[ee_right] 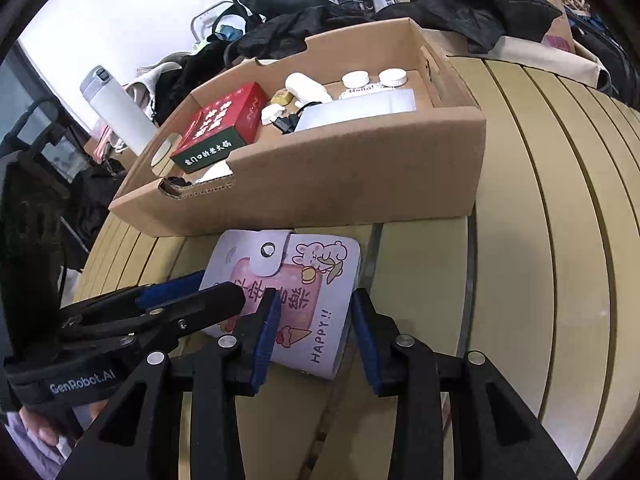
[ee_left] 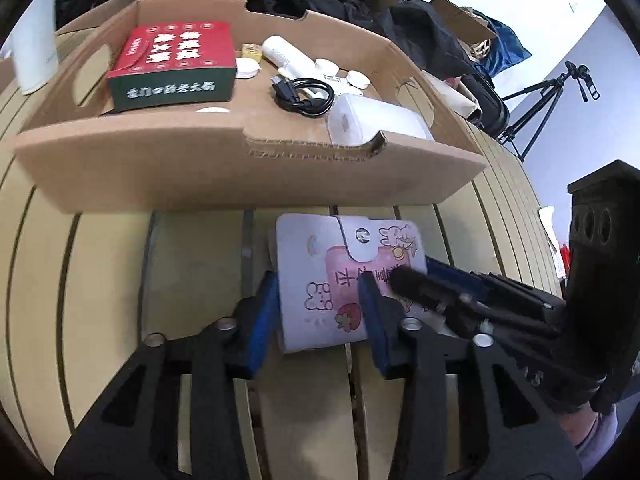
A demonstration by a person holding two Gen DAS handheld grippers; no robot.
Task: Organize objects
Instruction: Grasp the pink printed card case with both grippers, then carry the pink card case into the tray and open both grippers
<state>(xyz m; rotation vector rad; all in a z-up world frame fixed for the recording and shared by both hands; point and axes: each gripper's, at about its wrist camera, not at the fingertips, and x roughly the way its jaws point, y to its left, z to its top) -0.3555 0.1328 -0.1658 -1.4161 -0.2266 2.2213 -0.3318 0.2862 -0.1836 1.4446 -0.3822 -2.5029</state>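
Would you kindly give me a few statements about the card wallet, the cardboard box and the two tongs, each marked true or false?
1. The card wallet lies on the table outside the cardboard box. True.
2. Both the left tongs and the right tongs straddle the wallet. True.
3. The wallet's snap flap is undone. False: it is fastened.
4. The red carton sits on the table beside the box. False: it is inside the box.
5. A black cable lies in the box. True.

Wallet [ee_left: 320,280] corner behind gripper fingers [ee_left: 412,284]
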